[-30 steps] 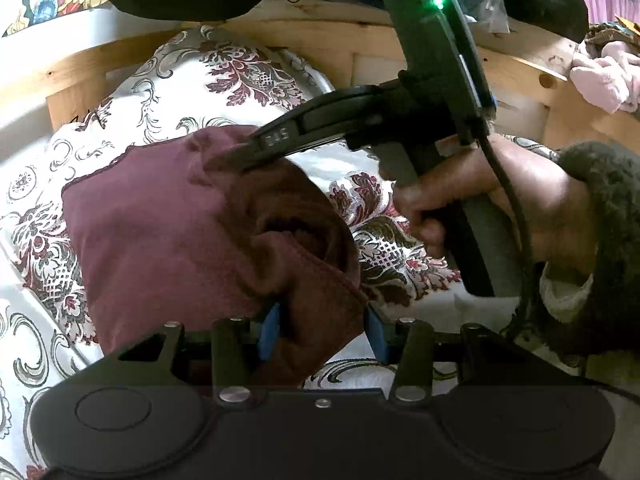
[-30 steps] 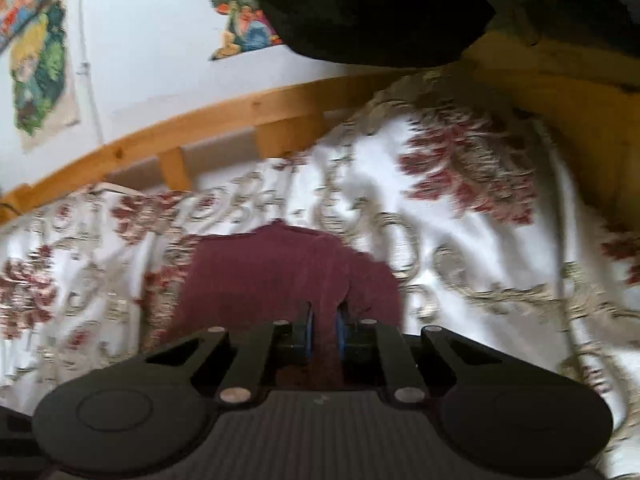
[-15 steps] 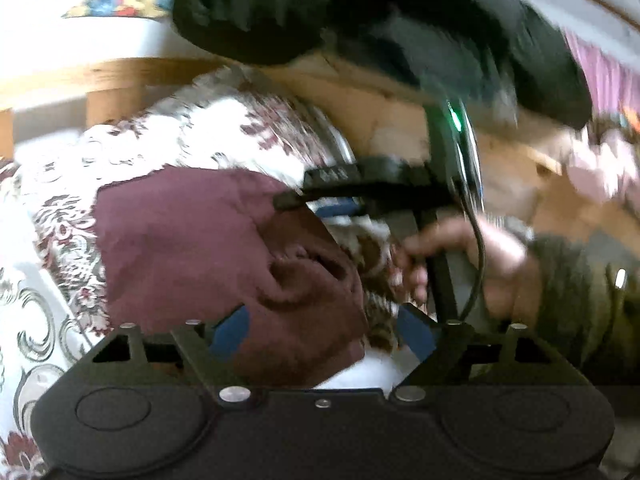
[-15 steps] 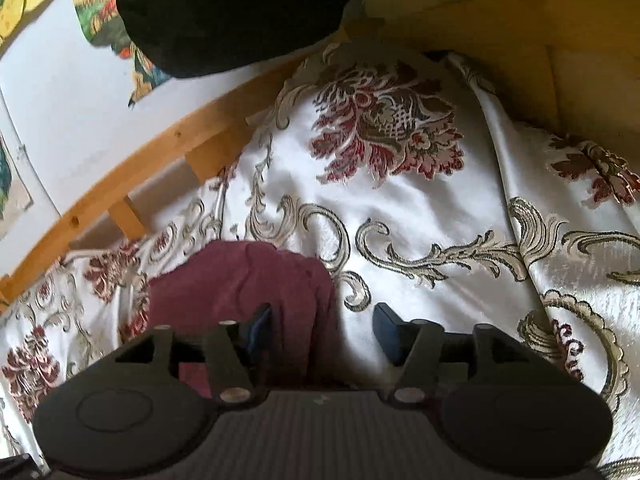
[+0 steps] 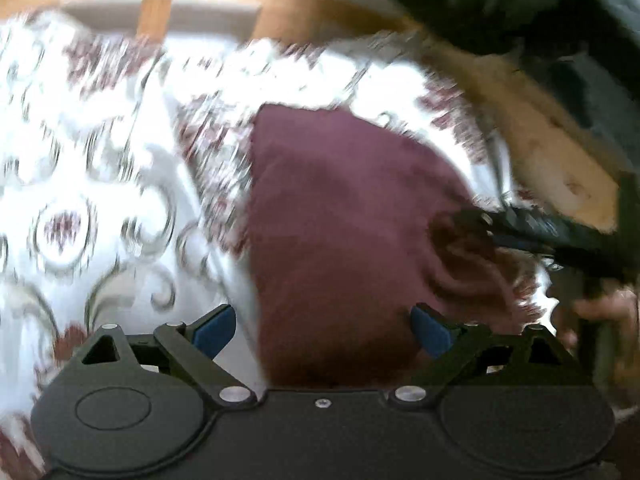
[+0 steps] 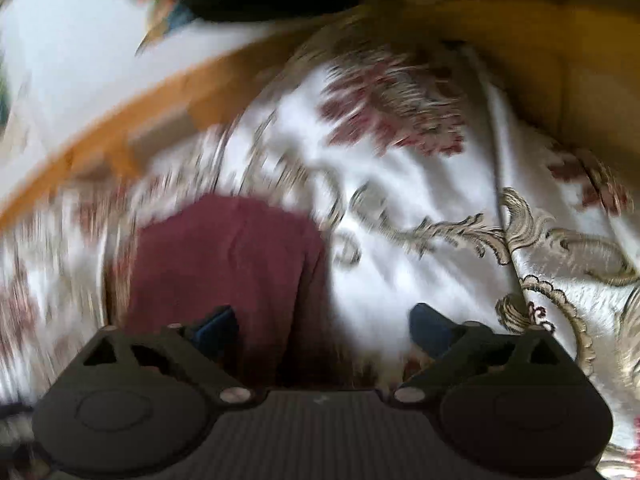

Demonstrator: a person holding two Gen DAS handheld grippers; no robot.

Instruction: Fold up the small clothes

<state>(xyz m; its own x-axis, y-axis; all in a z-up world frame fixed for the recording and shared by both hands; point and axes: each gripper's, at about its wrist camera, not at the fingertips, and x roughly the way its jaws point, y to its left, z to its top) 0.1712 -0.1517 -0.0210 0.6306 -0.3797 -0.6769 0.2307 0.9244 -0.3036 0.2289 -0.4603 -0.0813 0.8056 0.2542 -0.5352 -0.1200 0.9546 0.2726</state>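
Left wrist view, blurred by motion, looks down on a maroon garment (image 5: 344,224) lying on a white bedspread (image 5: 100,200) patterned with red flowers and grey scrolls. The left gripper (image 5: 322,330) has its blue pads spread wide with nothing between them but air; the cloth lies beyond and below them, unheld. I take it the jaws are apart because the fold has been laid down and the fabric let go. At the right edge of this view the black tip of the right gripper (image 5: 540,236) sits over a rumpled corner of the garment, with the person's hand (image 5: 604,312) behind it.

From the right wrist view the right gripper's pads are also spread, gripping nothing; the garment (image 6: 224,264) lies ahead and to the left, one pad over its near edge, the other over bare bedspread (image 6: 420,240). The piece looks compact and roughly squared, so the folding seems well along.

A wooden bed rail (image 5: 192,4) runs behind. No basket, box or drawer shows in either view, so I cannot say where the folded piece would go.
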